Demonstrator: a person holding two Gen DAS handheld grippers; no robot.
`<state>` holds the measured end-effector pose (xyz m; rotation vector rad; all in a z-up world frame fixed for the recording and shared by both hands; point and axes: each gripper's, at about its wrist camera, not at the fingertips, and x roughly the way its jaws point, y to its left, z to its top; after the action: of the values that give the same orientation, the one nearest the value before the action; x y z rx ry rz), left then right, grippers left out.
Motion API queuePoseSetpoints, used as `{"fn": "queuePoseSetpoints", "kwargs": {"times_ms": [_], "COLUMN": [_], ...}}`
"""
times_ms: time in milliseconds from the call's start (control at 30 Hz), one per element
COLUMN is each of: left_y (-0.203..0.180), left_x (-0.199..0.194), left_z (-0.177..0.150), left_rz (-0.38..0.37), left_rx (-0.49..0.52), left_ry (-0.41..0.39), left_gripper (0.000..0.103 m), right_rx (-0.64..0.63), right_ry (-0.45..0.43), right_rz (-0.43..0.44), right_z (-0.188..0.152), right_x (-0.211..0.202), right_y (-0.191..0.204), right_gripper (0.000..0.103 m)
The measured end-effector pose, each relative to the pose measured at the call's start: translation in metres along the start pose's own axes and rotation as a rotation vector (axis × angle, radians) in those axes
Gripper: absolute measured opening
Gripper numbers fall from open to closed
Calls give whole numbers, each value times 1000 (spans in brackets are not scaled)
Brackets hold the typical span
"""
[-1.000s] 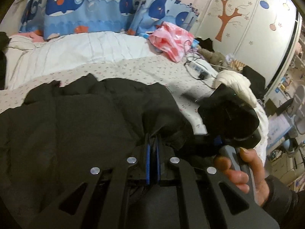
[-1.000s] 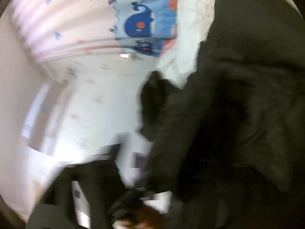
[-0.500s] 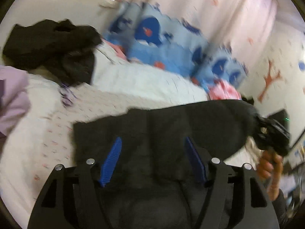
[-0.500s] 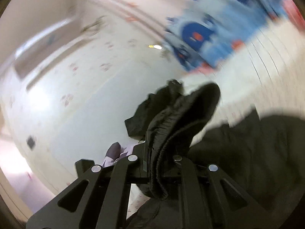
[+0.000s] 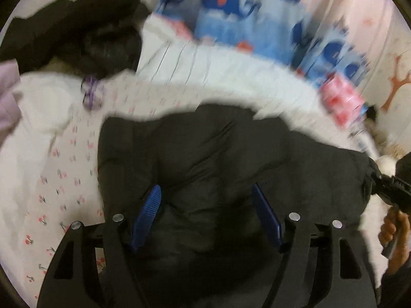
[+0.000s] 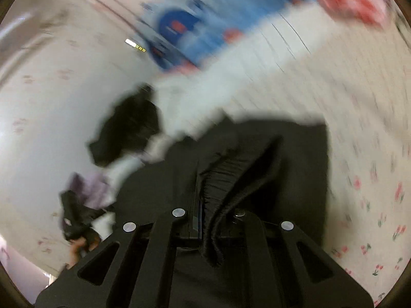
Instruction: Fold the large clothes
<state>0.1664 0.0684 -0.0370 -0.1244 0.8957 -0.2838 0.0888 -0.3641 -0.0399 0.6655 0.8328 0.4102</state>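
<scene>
A large black padded jacket (image 5: 218, 141) lies spread on the floral bed sheet (image 5: 64, 179). My left gripper (image 5: 205, 190) hovers over its near part, jaws opening wide. The blue pads (image 5: 151, 210) stand apart and press on nothing, with jacket fabric below them. My right gripper (image 6: 209, 195) is shut on a ribbed black edge (image 6: 223, 200) of the jacket (image 6: 287, 159), and that fabric hangs down over its fingers. In the left wrist view the right gripper (image 5: 393, 192) shows at the right edge, held by a hand (image 5: 393, 231), pulling the jacket's end taut.
A heap of dark clothes (image 5: 77, 25) lies at the back left beside a lilac garment (image 5: 7, 97). A white duvet (image 5: 218, 64) and blue whale-print fabric (image 5: 231, 12) run along the back. A pink bag (image 5: 341, 102) sits at the right.
My left gripper let go of the black fabric, opened wide and swung left. My right gripper, shut on the ribbed edge, came down toward the bed and rolled; the jacket now lies flatter.
</scene>
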Motion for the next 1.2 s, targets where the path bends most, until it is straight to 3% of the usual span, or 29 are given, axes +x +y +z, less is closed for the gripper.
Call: {"fn": "queuePoseSetpoints", "kwargs": {"times_ms": [100,167,233,267,333,400,500,600,667,700,800,933,1067,1133,1200], "left_y": [11,13,12,11,10,10,-3,-14,-15,-14,-9,-15,-14,-6,7], "left_x": [23,17,-4,-13,-32,-47,-43,-17,9,23,58,41,-6,-8,16], "left_z": [-9,-10,-5,-2,7,19,33,39,37,34,23,25,18,13,4], "left_rz": [10,7,-21,-35,-46,-72,-79,-69,-39,-23,-12,15,-18,-7,43], "left_rx": [-21,-36,-33,-25,-10,-1,41,72,78,80,95,90,99,73,50], "left_ry": [54,61,36,12,-33,-85,-102,-65,-32,-18,24,35,-77,-86,-9], "left_gripper": [70,70,70,70,71,73,75,75,75,75,75,75,79,80,80], "right_rx": [56,62,82,78,17,-68,-202,-287,-291,-260,-174,-169,-266,-272,-255], "right_ry": [70,77,67,42,-86,-180,-168,-96,-41,4,54,40,-41,5,65], "right_rz": [-7,-9,-42,-68,-145,-112,-76,-135,-234,-281,-265,-279,-256,-322,-356], "right_z": [-21,-25,-26,-22,-14,-7,3,6,5,3,4,4,-5,-10,-14], "right_x": [23,17,-3,-11,-43,-61,-41,3,37,57,84,63,26,35,50], "right_y": [-30,-32,-35,-34,-17,14,62,79,70,50,22,35,57,48,26], "right_gripper": [13,22,40,40,41,43,50,50,50,47,33,34,46,46,46]}}
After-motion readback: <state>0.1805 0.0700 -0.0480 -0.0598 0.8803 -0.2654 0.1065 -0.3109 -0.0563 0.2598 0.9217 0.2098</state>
